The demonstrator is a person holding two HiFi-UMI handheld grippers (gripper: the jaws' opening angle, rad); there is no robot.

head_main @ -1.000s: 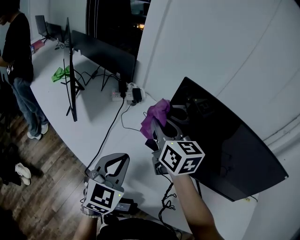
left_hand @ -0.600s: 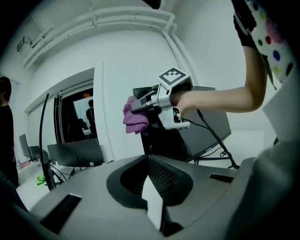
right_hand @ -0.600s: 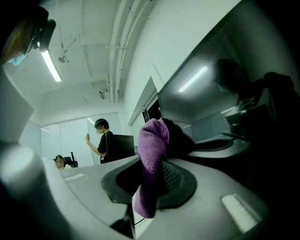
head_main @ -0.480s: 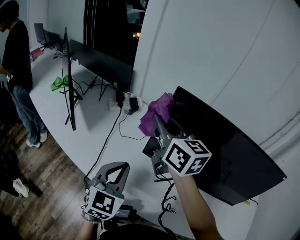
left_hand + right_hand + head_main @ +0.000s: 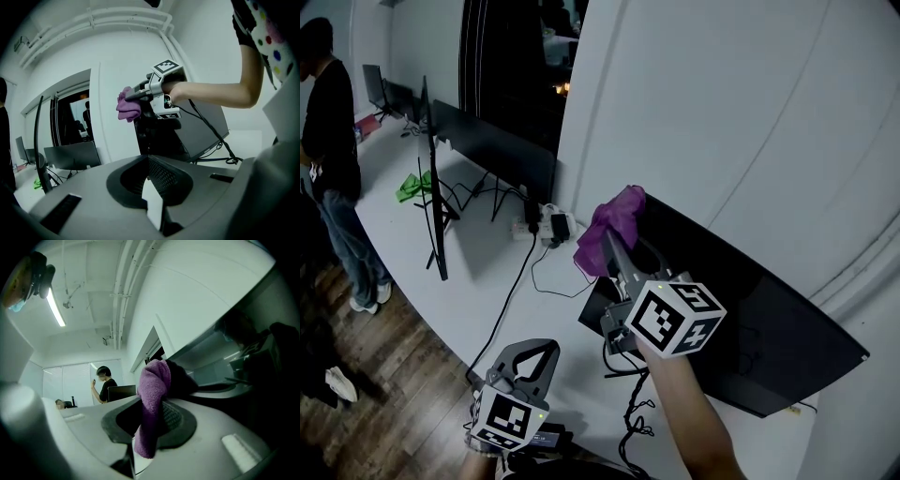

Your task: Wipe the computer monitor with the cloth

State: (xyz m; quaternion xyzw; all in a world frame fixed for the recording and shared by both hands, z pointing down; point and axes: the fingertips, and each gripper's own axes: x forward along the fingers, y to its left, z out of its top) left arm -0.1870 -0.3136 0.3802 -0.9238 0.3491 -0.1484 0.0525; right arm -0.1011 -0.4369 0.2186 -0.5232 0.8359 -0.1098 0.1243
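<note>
- Jaws of the right gripper [image 5: 617, 246] were clamped on the purple cloth [image 5: 609, 223], a fold of it hanging down between them in the right gripper view [image 5: 151, 408].
- Compared with a second earlier, the cloth had risen from beside the left edge of the monitor [image 5: 759, 319] to its upper left corner, which the bunched fabric now covered. Whether it pressed on the glass could not be told.
- The dark screen leaned back against the white wall, on the white desk [image 5: 483, 272].
- The left gripper [image 5: 540, 352] stayed low near the desk's front edge, jaws together on nothing, and sat lower in the head view than before.
- Farther along the desk, a power strip [image 5: 546, 225], an edge-on second monitor [image 5: 431, 187] and a green cloth [image 5: 412, 185] kept their places.
- A person [image 5: 333, 141] in black still stood at the far end.
</note>
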